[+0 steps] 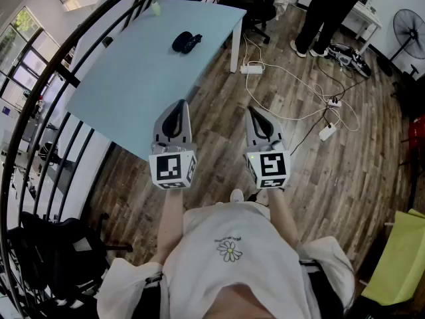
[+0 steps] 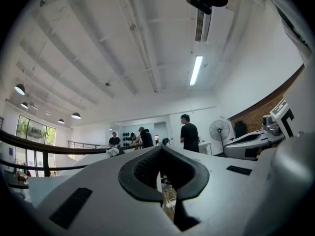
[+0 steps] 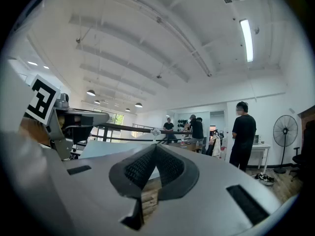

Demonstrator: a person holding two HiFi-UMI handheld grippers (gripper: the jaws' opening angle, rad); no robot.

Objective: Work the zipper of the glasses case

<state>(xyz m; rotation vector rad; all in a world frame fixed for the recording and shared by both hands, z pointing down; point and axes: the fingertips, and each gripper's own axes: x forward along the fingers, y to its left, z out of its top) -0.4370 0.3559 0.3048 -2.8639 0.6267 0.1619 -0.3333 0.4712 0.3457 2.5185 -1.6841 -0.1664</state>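
Head view, glasses case (image 1: pixel 184 42) on blue tbl (image 1: pixel 126 92), contents unseen

White T-shirt (image 1: pixel 199 234) with daisy print (image 1: pixel 229 250), grey left tongs (image 1: pixel 180 102) and right tongs (image 1: pixel 252 110), black pads (image 3: pixel 141 168), black-and-white marker cubes (image 1: pixel 174 169)

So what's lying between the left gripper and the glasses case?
Nothing but bare blue table, in the head view; left gripper is near its edge, glasses case farther along.
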